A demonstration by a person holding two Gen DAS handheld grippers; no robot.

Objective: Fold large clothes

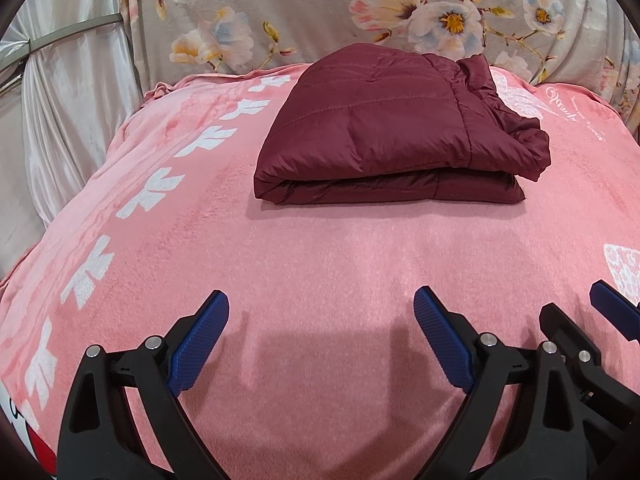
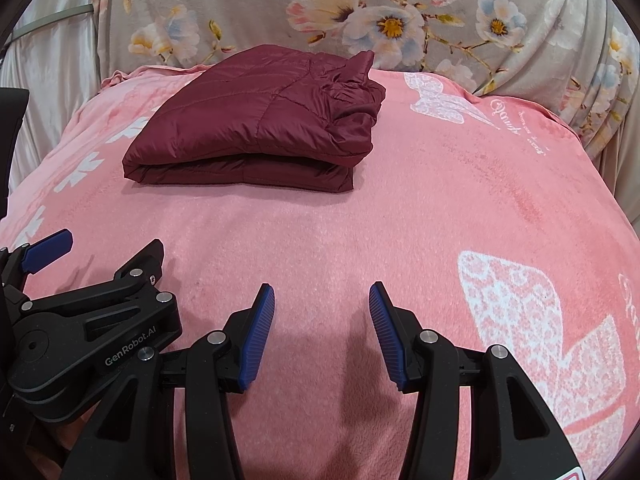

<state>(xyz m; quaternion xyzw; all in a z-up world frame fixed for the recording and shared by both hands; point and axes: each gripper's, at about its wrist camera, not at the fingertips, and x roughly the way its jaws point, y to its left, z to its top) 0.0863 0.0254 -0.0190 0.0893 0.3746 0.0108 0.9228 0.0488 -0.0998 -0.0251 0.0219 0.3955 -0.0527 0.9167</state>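
Observation:
A dark red puffer jacket [image 1: 392, 128] lies folded into a compact stack on the pink blanket [image 1: 320, 248], toward the far side. It also shows in the right wrist view [image 2: 256, 124], far left of centre. My left gripper [image 1: 322, 300] is open and empty, low over the blanket, well short of the jacket. My right gripper [image 2: 322, 294] is open and empty too, beside the left one. The right gripper's finger shows at the right edge of the left wrist view [image 1: 612, 304]. The left gripper's body shows at the lower left of the right wrist view [image 2: 92, 320].
The pink blanket [image 2: 400, 220] with white butterfly prints covers the whole work surface. A floral fabric [image 1: 320, 12] hangs behind it. A shiny white curtain [image 1: 72, 92] hangs at the left.

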